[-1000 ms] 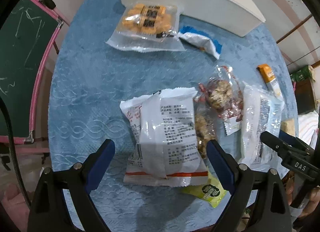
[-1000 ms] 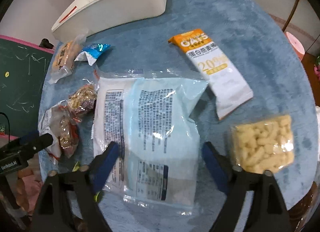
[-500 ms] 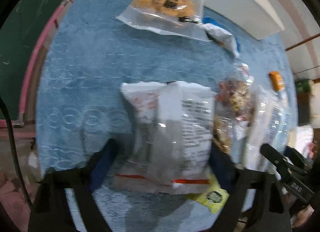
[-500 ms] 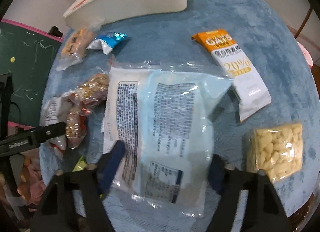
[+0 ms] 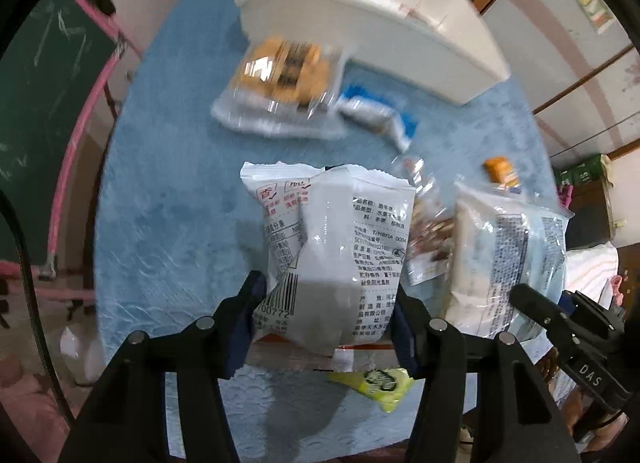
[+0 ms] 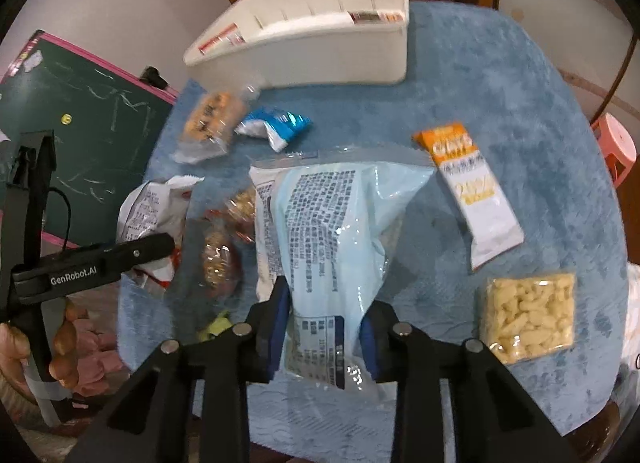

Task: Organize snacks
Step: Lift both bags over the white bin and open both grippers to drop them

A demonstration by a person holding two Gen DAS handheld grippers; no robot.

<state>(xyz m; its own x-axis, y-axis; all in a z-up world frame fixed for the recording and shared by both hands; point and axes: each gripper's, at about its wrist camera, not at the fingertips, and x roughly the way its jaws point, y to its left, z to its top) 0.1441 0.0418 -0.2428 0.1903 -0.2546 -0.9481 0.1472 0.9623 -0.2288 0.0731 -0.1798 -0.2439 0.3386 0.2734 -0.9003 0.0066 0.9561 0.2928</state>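
1. On the left, the left gripper point(image 5: 326, 317) was closing its jaws on a white snack bag point(image 5: 336, 247), and the pads already pinched its crinkled lower end, the bag standing up off the blue textured cloth point(image 5: 168, 191).
2. Just right of it, a clear pack of nut clusters point(image 6: 218, 251) and a small yellow-green sachet point(image 5: 376, 381) lay flat, untouched.
3. Further right, the right gripper point(image 6: 322, 329) was closing too, blue pads squeezing a glossy pale-blue pouch point(image 6: 332, 223) that buckled into a waist at the grip.
4. Right again: an orange-and-white oat bar point(image 6: 472, 191) and a square clear pack of pale puffs point(image 6: 528, 317) rested on the cloth, apart from each other.
5. At the far edge, a clear bag of orange biscuits point(image 6: 210, 121) and a blue foil packet point(image 6: 276, 125) sat just before the long white plastic bin point(image 6: 312, 43).
6. Progress looked early: whether anything lay inside the bin I could not tell, 2 bags were in hand, and 6 items were left on the cloth.
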